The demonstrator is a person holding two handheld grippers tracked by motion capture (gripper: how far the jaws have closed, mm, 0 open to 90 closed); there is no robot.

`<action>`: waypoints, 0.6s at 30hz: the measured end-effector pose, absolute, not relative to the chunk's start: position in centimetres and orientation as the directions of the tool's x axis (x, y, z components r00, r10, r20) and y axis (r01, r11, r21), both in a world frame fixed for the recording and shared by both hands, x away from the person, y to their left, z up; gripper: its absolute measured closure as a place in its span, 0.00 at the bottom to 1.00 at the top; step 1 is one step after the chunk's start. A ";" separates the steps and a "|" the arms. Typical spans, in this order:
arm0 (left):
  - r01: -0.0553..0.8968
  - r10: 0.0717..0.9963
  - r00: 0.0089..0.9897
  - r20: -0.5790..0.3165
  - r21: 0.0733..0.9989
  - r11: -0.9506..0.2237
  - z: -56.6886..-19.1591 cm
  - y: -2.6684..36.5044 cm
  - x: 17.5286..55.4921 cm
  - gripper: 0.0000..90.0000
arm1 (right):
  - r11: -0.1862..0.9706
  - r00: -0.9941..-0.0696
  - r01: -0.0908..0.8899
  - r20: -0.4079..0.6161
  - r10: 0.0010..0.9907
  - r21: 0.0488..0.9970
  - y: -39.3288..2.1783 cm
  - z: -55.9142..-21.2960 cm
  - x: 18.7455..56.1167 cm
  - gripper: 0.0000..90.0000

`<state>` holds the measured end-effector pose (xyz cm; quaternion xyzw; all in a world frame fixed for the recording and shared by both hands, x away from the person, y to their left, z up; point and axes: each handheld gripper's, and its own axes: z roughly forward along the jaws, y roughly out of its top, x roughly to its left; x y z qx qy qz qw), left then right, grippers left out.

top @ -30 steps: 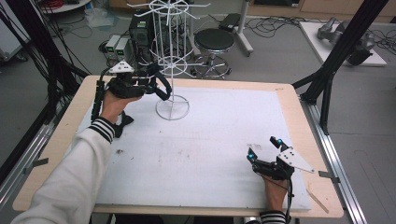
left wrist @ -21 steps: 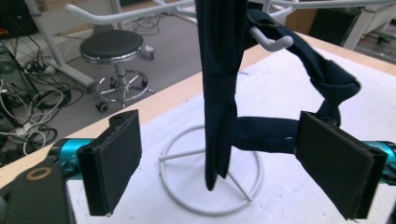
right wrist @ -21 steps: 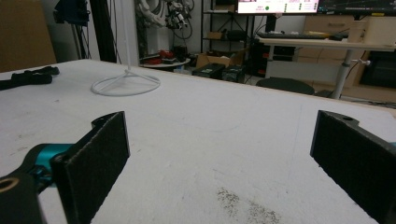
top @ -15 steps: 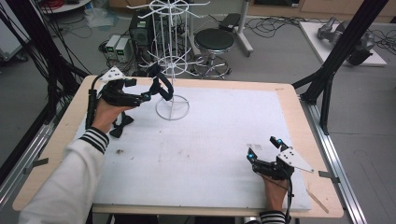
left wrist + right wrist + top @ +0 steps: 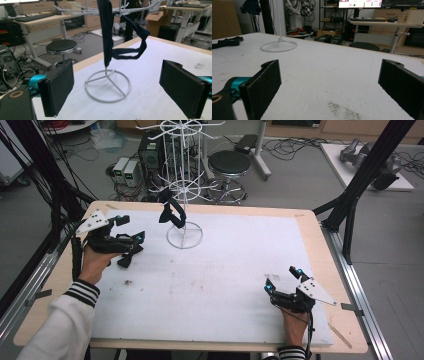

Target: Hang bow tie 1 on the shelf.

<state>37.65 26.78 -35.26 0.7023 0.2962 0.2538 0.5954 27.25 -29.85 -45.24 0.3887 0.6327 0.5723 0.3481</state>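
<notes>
High view: one white wire rack (image 5: 182,180) stands at the far side of the table (image 5: 310,227), its ring base on the white mat (image 5: 225,280). One dark strap (image 5: 171,215) hangs from the rack, low down, just above the base ring. The left gripper (image 5: 134,247) sits to the left of the rack, apart from the strap, its jaws spread and bare; they have just been opening, with nothing between them. The right gripper (image 5: 282,279) rests near the table's front right corner, well apart from the rack, jaws released and empty. Two grippers, one rack, one strap. One stool (image 5: 229,165) stands on the floor beyond the table.

Left gripper view: the two black pads (image 5: 58,87) stand wide apart. Between and beyond them is the rack's base ring (image 5: 108,85), and the strap (image 5: 108,32) hangs down the post with a loop out to the right.

Right gripper view: both pads (image 5: 262,86) are spread over bare mat (image 5: 324,75). The rack's base (image 5: 278,45) lies far off at upper left.
</notes>
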 end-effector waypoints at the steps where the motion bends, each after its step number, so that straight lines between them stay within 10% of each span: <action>1: 0.109 0.722 0.692 0.003 0.988 -0.109 -35.5 27.1 37.3 0.14 | 0.043 -0.456 0.092 0.004 0.890 0.995 -29.9 -45.2 27.3 0.04; 18: 0.127 0.757 0.652 -0.036 0.990 -0.062 -40.3 29.8 33.3 0.14 | 0.048 -0.459 0.089 -0.002 0.889 0.995 -29.9 -45.2 27.3 0.04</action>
